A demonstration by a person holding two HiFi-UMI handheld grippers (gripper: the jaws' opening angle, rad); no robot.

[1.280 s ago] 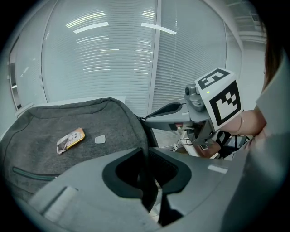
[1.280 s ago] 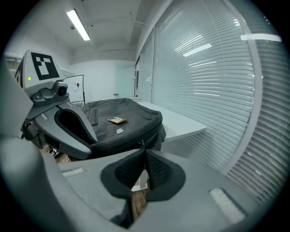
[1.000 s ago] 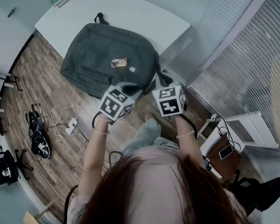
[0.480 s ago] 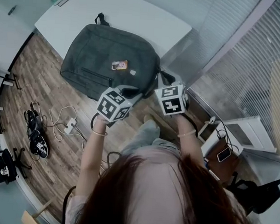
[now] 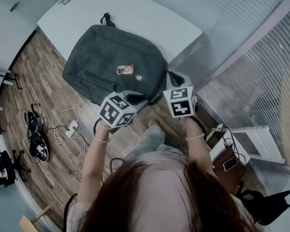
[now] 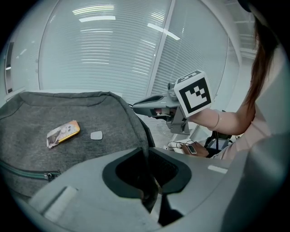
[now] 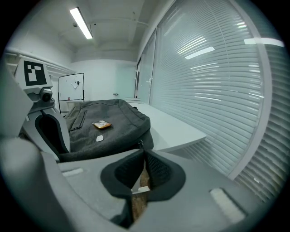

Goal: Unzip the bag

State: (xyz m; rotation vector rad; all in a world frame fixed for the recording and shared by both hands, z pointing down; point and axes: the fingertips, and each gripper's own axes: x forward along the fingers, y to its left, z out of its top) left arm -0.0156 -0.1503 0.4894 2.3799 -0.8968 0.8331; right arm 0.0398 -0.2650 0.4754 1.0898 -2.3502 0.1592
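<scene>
A dark grey bag [image 5: 114, 60] lies flat on the white table [image 5: 147, 18], with an orange card [image 5: 124, 69] on top of it. My left gripper [image 5: 135, 95] is shut on the fabric of the bag's near corner [image 6: 136, 131], which hangs off the table edge. In the left gripper view the cloth runs down between the pads [image 6: 147, 156]. My right gripper [image 5: 168, 84] is just right of it at the same corner. In the right gripper view its jaws [image 7: 142, 153] are closed on the small zipper pull [image 7: 141, 144] at the bag's edge [image 7: 108, 136].
Glass walls with blinds stand close on the right. On the wood floor below lie a power strip with cables [image 5: 74, 129] and dark shoes [image 5: 37, 142]. A phone [image 5: 229, 163] rests on a low stand at the right. The person's knees are under the grippers.
The right gripper has shifted a little to the right, away from the left one, along the bag's near corner. The left gripper keeps its hold in place.
</scene>
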